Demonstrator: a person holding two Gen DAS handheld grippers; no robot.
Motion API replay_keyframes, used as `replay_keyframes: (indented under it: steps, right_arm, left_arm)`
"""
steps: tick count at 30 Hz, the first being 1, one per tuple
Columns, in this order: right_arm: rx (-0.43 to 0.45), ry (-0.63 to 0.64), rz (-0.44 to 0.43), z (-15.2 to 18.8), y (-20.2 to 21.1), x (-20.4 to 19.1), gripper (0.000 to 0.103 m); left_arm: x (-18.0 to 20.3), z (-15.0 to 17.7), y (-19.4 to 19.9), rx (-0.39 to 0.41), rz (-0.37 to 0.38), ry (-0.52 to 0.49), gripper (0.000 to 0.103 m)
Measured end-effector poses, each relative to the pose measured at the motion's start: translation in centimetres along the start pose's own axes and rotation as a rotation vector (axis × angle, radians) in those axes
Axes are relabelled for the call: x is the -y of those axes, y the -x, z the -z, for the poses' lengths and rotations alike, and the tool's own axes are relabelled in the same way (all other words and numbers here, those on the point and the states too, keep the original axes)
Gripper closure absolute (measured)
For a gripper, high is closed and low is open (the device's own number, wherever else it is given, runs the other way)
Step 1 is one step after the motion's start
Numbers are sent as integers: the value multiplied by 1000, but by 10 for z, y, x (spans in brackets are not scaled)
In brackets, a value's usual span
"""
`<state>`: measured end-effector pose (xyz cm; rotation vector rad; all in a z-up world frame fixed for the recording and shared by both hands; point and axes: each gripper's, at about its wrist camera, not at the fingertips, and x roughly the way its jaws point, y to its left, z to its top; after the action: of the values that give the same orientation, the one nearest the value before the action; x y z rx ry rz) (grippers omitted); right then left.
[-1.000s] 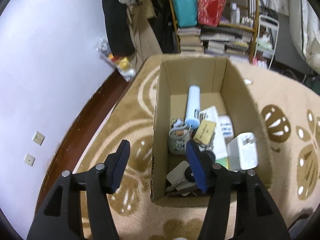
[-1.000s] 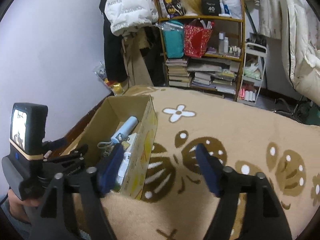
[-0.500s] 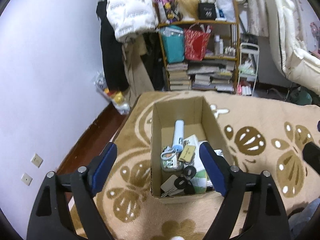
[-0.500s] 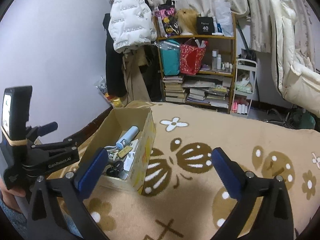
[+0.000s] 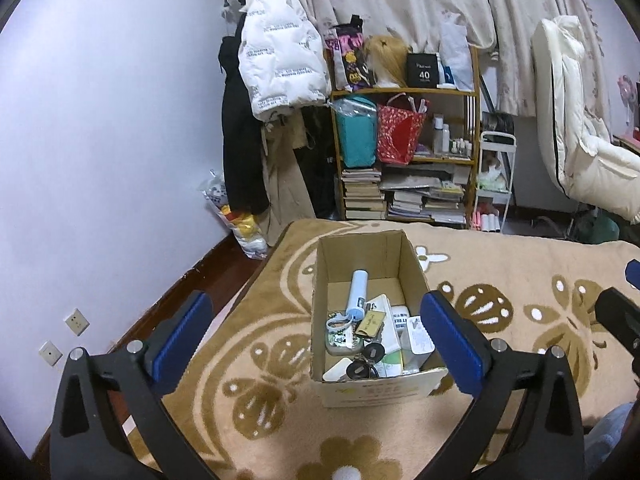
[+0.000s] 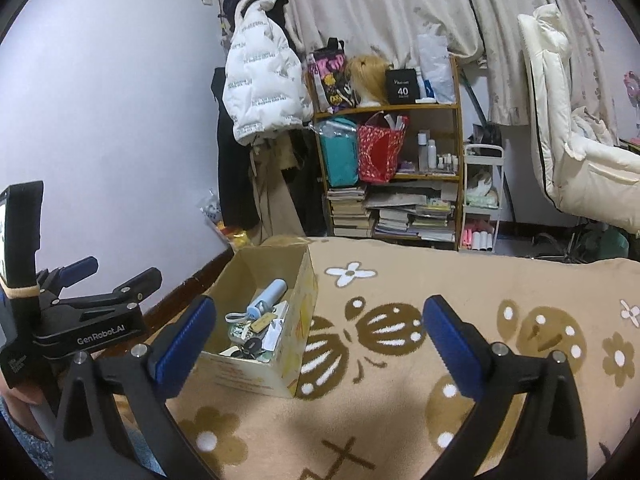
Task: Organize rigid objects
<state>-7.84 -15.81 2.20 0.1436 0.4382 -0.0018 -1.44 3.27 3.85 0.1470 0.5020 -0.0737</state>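
An open cardboard box (image 5: 372,390) (filled with a pale blue bottle (image 5: 358,294), keys and cards) is seen on the patterned rug (image 6: 440,280), near the wall. Both the left claw (image 5: 316,338) and right claw (image 6: 318,340) are spread wide, empty, above it; bare rug is left to the right.

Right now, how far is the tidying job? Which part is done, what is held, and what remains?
Done: the open cardboard box on the beige patterned rug already holds a pale blue tube, a tan tag, black round pieces and white packets. In hand: nothing; the left gripper and right gripper are open and empty. Left: the rug in view shows no loose items, so the job looks close to finished.
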Motion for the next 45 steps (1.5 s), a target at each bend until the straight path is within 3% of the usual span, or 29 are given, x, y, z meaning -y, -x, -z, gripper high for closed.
replay_keyframes:
  steps: [16,26,45]
  right_arm:
    - [40,17,12,23,21,-9,0]
    - [38,6,15,26,22,-7,0]
    - [46,-9,36,22,22,-9,0]
  left_arm:
    - [-7,19,28,87,5,15,0]
    - [4,27,34,118,-20,-38,0]
    - [9,29,26,95,4,-57,0]
